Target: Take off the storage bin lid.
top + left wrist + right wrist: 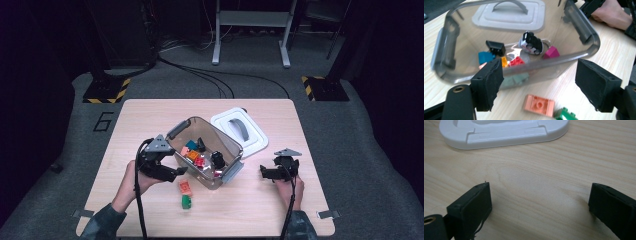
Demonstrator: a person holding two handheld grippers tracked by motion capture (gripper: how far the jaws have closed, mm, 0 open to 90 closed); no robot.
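Note:
A clear plastic bin (pixel 227 150) with grey handles stands in the middle of the table. It holds several bricks and a black-and-white toy car (pixel 531 43). My left gripper (pixel 179 172) hovers at the bin's near left wall, open, with nothing between its pads (pixel 489 85). A salmon brick (pixel 539 105) and a green brick (pixel 565 115) lie on the table just below that gripper (pixel 539 77). My right gripper (pixel 263 173) rests low over bare wood to the right of the bin. In the right gripper view its jaws (pixel 539 195) stand wide apart and empty.
The bin's white lid (pixel 240 131) with a grey handle lies flat at the back right, and its edge (pixel 504 135) shows ahead of the right jaws. In the bin lie a black brick (pixel 496 47), a teal brick (pixel 486 57), a red brick (pixel 516 61) and a magenta piece (pixel 551 52).

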